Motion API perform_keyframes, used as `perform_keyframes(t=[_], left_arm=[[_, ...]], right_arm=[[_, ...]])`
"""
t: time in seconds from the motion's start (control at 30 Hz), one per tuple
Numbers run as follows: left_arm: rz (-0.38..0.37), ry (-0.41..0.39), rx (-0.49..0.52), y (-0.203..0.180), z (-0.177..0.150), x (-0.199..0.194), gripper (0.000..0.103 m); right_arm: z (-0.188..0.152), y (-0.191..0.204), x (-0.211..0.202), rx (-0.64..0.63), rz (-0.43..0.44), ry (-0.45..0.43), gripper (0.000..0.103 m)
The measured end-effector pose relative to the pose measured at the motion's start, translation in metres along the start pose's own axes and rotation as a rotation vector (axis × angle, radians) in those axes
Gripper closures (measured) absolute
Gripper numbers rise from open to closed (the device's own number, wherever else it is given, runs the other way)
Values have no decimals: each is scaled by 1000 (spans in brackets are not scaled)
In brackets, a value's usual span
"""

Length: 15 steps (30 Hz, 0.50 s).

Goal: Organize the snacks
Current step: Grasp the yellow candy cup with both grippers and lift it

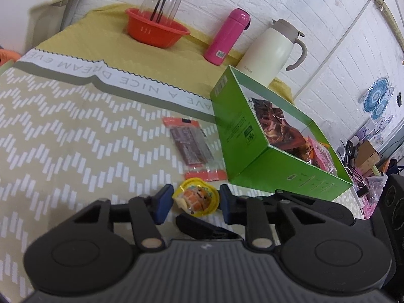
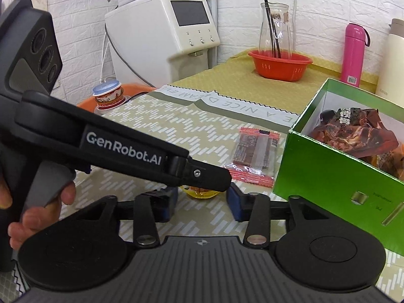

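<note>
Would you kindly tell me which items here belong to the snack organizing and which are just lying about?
Job:
- yellow jelly cup, between the open left tongs
- orange-edged snack packet
- green box holding snacks

Lying about:
- red basket
- pink bottle
- white jug
- water dispenser

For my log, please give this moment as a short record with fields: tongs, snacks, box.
left tongs: open, straddling the yellow jelly cup on the tablecloth
right tongs: open, the same cup between them, partly hidden by the left tool
loose snack: clear packet with orange ends, flat beside the box
green box: open, brown snack bags inside
</note>
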<state>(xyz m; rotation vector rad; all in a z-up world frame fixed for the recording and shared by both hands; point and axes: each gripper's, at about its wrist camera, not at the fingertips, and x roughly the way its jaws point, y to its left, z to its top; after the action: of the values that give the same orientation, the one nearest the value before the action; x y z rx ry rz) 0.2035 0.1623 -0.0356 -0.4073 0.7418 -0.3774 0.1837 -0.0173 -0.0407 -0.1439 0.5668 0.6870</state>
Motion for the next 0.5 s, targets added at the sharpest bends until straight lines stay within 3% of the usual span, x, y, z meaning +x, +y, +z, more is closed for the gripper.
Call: perform_keyframes(t=[0.07, 0.5], left_arm=[[12, 2, 5, -1, -1, -1, 91], [-11, -47, 61, -41, -4, -30, 91]], right_arm=[[-2, 0, -2, -1, -5, -7, 40], [-9, 2, -47, -22, -21, -98, 42]])
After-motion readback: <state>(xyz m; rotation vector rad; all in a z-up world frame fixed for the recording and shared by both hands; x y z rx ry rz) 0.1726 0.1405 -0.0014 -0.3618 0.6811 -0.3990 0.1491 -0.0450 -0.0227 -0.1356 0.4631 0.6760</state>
